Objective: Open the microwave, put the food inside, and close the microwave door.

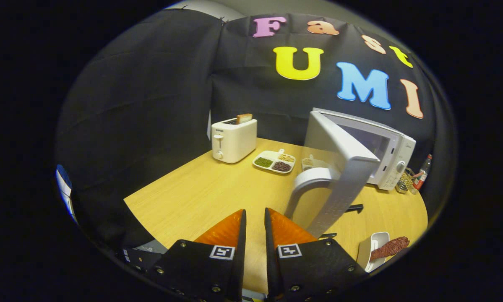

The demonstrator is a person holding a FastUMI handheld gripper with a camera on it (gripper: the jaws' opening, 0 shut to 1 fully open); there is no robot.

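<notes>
One microwave (387, 153) stands at the far right of the table (201, 197), and I count one door (339, 176) on it, swung wide open toward me with its curved handle (308, 184) on the near edge. One toaster (233, 139) sits at the back left with a single slice of bread (243, 118) poking out of its slot. One divided dish (275, 161) lies between toaster and microwave; I make out three filled sections of beans or grains in it. One white plate (371, 249) rests at the near right of the table, beside the fingers, carrying one long reddish-brown piece of food (389, 248). One bottle (422, 173) and a small wire rack (405, 182) stand just past the microwave's right side.

Light wood makes up the table, and black cloth walls close the booth behind and to the left.

From my end, the fingers (255, 226) sit nearly pressed together with a narrow slit between them, gripping nothing and touching nothing. They hang above the table's near edge, with the open door's lower corner just ahead and to the right.
</notes>
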